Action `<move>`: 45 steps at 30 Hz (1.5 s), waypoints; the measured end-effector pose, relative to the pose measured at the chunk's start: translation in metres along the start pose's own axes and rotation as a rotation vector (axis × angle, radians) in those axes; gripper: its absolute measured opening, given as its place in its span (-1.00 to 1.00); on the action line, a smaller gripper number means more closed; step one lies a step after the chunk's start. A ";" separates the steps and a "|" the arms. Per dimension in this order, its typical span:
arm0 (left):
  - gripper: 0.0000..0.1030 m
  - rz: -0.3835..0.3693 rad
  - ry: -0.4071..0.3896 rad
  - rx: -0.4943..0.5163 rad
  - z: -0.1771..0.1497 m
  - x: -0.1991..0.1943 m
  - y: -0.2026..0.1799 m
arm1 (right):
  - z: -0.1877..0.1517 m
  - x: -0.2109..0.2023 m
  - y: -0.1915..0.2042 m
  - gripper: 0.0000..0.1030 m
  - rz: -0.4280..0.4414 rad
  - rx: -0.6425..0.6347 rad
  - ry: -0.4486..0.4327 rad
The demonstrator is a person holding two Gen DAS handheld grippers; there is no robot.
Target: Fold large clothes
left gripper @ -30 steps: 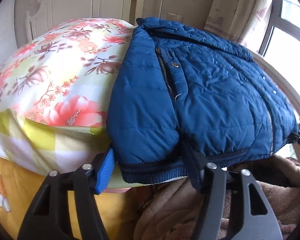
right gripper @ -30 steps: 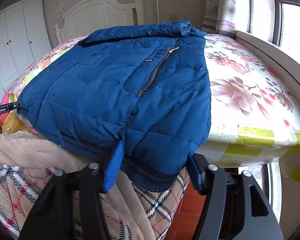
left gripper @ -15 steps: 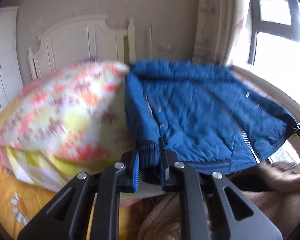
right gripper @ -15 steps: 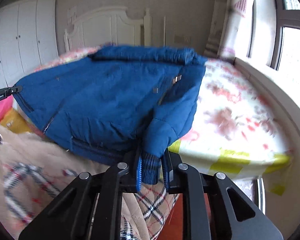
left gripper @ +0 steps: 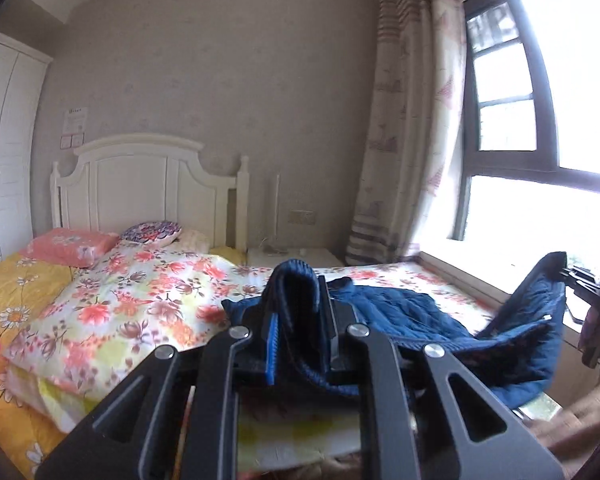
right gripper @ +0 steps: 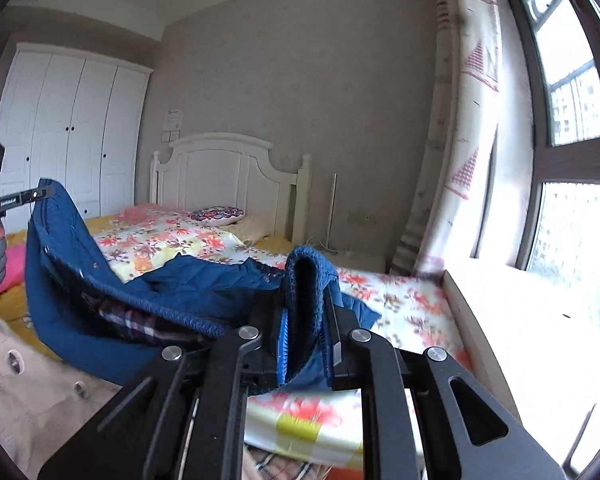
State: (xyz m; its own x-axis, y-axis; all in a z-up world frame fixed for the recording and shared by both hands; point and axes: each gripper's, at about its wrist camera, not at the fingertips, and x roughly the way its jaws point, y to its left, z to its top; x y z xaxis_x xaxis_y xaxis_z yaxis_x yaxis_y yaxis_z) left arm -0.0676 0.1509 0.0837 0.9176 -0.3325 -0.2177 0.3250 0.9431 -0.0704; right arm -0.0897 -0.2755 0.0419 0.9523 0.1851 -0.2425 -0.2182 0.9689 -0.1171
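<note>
Each gripper has its fingers pinched tight on a ribbed hem corner of the blue padded jacket (left gripper: 400,312): the left gripper (left gripper: 300,336) clamps a thick roll of knit cuff-like hem between its pads, and the right gripper (right gripper: 305,332) does the same at the opposite corner. The hem hangs lifted between the two hands in a sagging curve, while the collar end of the jacket lies on the floral quilt (left gripper: 132,300) of the bed (left gripper: 20,280). The step in hand looks like the lengthwise fold, carrying the hem up toward the collar. To do it well, both hands should travel at the same height and pace so the hem stays straight, and stay far enough apart to keep the fabric taut without dragging the collar along the quilt. The puffy filling will probably spring back, so the hem is best laid square on the shoulders and pressed before the fingers let go.
</note>
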 end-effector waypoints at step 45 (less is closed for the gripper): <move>-0.67 -0.109 0.629 -0.204 -0.049 0.394 0.132 | -0.040 0.374 -0.100 -0.60 0.213 0.172 0.491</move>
State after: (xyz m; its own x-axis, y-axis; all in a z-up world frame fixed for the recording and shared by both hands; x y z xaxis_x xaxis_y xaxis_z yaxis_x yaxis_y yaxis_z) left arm 0.3255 0.1442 -0.0586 0.5540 -0.4174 -0.7203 0.3020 0.9071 -0.2934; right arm 0.2793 -0.3098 -0.0757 0.6714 0.3208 -0.6680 -0.3176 0.9390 0.1318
